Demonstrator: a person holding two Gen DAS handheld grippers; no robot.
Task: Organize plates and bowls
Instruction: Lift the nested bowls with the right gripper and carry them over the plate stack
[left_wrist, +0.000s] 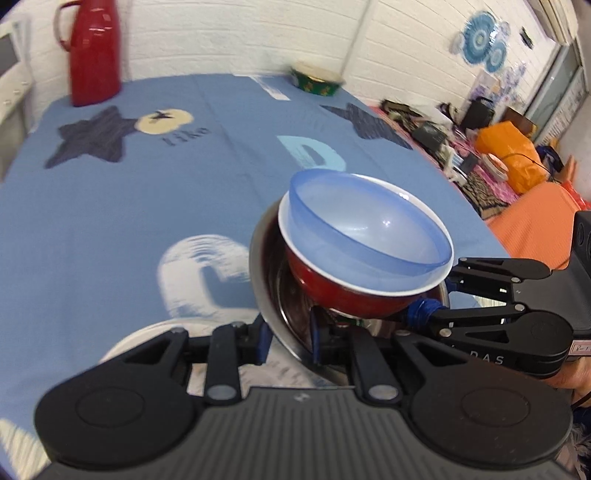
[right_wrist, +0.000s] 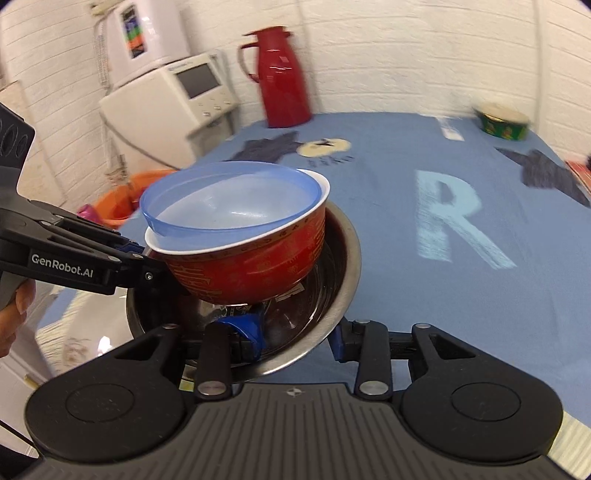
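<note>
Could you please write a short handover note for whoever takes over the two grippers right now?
Left gripper: jaws closed on the rim of the steel bowl.
Right gripper: jaws closed on the same bowl's rim, on the opposite side.
Stack: the blue plastic bowl sits in the red bowl, which sits tilted in the steel bowl, held over the blue tablecloth.
Done: three bowls nested.
Left: probably set the stack down; the green bowl stands apart at the table's far edge. A white plate lies below the left gripper.
</note>
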